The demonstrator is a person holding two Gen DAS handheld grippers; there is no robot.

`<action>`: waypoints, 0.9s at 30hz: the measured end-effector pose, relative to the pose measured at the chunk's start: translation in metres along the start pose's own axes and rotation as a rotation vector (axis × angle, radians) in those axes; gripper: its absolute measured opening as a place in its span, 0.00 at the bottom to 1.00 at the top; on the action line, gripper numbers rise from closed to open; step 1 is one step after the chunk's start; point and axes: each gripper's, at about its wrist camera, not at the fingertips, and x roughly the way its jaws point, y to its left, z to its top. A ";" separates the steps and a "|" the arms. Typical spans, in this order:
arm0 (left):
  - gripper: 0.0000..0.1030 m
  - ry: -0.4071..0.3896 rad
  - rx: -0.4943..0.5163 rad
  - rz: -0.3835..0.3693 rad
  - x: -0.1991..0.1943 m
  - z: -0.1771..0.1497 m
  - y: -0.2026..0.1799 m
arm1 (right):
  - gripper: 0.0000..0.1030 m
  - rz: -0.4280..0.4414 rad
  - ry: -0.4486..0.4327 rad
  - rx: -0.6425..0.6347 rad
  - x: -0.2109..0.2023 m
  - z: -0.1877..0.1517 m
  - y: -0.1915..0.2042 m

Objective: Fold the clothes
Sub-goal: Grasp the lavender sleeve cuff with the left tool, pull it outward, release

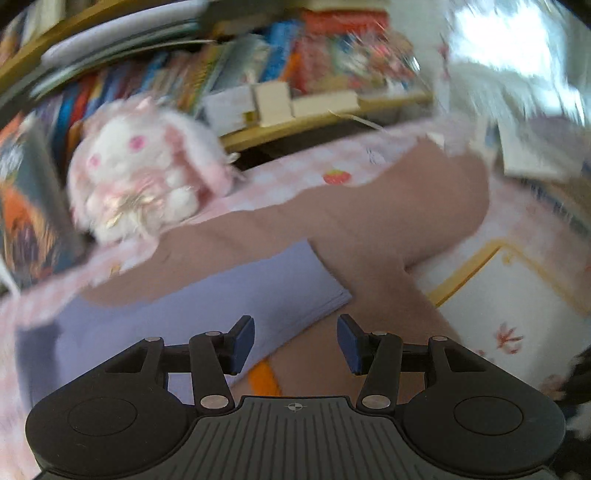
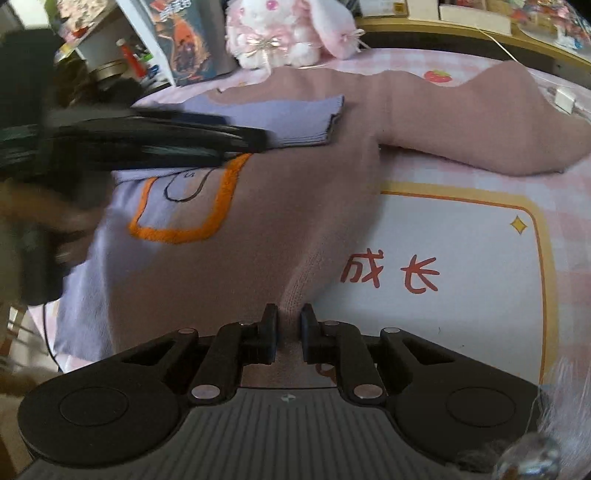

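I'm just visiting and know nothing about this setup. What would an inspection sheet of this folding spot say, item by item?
Surface: pink checked mat with a white, yellow-bordered panel carrying red characters.
Job's things: mauve-pink sweater spread flat, right sleeve stretched outward, lavender sleeve folded across the chest; orange-outlined patch showing.
Clutter: plush bunny at the far edge of the mat; small white object beside the right sleeve.
Grippers: left tool open over the sweater, motion-blurred; right tool shut on a pinch of the sweater's edge.
Cables: thin pale cord near the shelf.
Surroundings: shelf of books, leaning illustrated book.
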 end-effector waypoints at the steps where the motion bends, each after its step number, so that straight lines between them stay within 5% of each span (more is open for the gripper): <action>1: 0.49 0.009 0.025 0.010 0.005 0.002 -0.005 | 0.12 0.003 -0.002 0.000 0.000 0.000 0.000; 8: 0.68 -0.012 0.084 0.019 0.020 -0.002 -0.018 | 0.11 0.053 -0.013 0.033 -0.001 -0.001 -0.011; 10: 0.52 -0.019 0.072 0.019 0.021 -0.003 -0.012 | 0.11 0.057 -0.014 0.038 0.000 0.000 -0.012; 11: 0.20 -0.014 0.059 0.019 0.021 -0.003 -0.008 | 0.11 0.058 -0.014 0.040 0.001 0.000 -0.013; 12: 0.04 -0.015 0.039 0.021 0.020 -0.003 -0.003 | 0.11 0.059 -0.015 0.042 0.001 0.000 -0.013; 19: 0.03 -0.180 -0.392 0.111 -0.041 -0.015 0.101 | 0.11 0.048 -0.021 0.061 0.002 -0.001 -0.011; 22: 0.03 -0.211 -0.505 0.208 -0.077 -0.035 0.164 | 0.11 0.031 -0.024 0.077 0.002 -0.001 -0.009; 27: 0.03 -0.143 -0.610 0.446 -0.123 -0.087 0.270 | 0.11 -0.015 -0.043 0.126 0.003 -0.004 -0.002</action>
